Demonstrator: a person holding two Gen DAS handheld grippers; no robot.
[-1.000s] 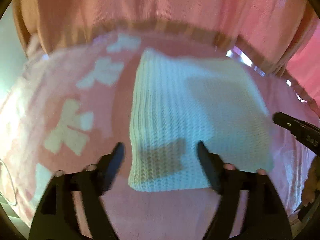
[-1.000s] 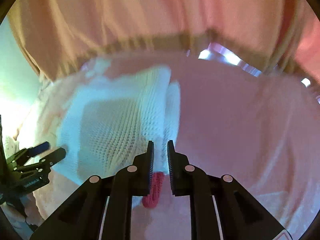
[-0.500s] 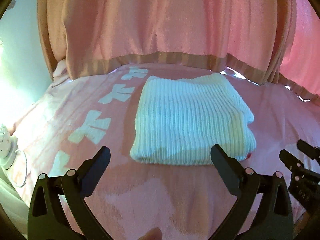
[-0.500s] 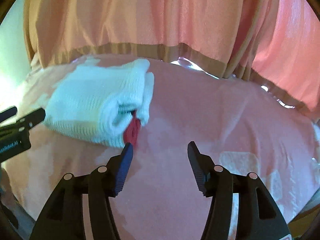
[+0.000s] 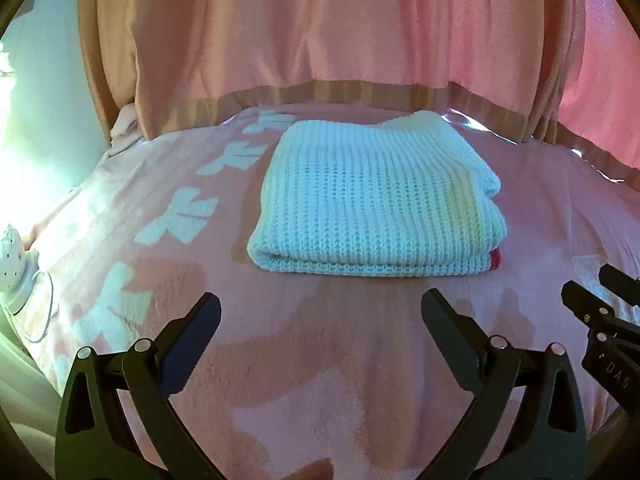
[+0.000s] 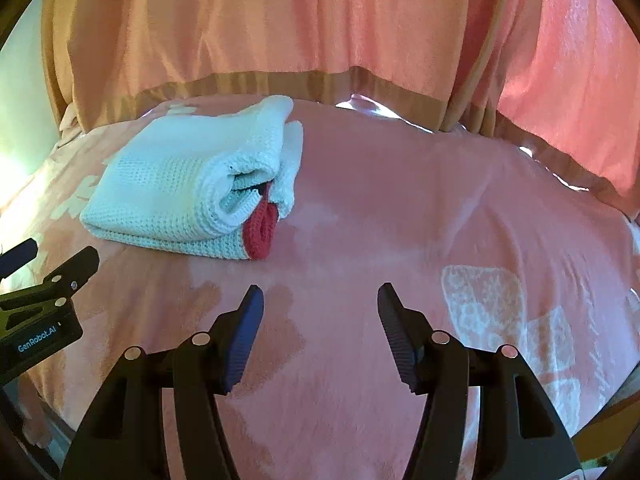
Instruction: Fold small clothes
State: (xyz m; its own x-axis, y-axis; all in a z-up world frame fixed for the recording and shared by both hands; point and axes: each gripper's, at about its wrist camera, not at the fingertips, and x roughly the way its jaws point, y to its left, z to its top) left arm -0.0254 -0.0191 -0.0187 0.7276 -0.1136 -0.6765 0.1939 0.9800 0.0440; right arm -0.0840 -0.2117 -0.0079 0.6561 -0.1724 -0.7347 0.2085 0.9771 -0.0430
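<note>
Both grippers have backed off the knit since a second ago, when the right one was pinched nearly closed at the red cuff and the left straddled the near edge. Now the left gripper (image 5: 320, 320) hangs low in the left wrist frame, jaws spread wide and holding nothing, pink blanket (image 5: 320, 400) showing between them. Up in the middle of that frame sits the folded white sweater (image 5: 376, 200), a neat flat rectangle lying clear of the fingertips, its near edge above the jaw gap. A sliver of red trim (image 5: 495, 259) peeks out at its lower right corner.

Over on the right wrist view, the right gripper (image 6: 320, 320) is parted too, less widely, and empty. From here the sweater (image 6: 192, 188) lies in the upper left of the frame, well up and left of the fingertips, with the red cuff (image 6: 261, 232) poking from the folded layers at its right end. How many layers are stacked there is hard to tell. The left gripper (image 6: 52, 264) shows at the left edge, just below the sweater. Pink curtain (image 6: 280, 20) fills the top of the frame.
</note>
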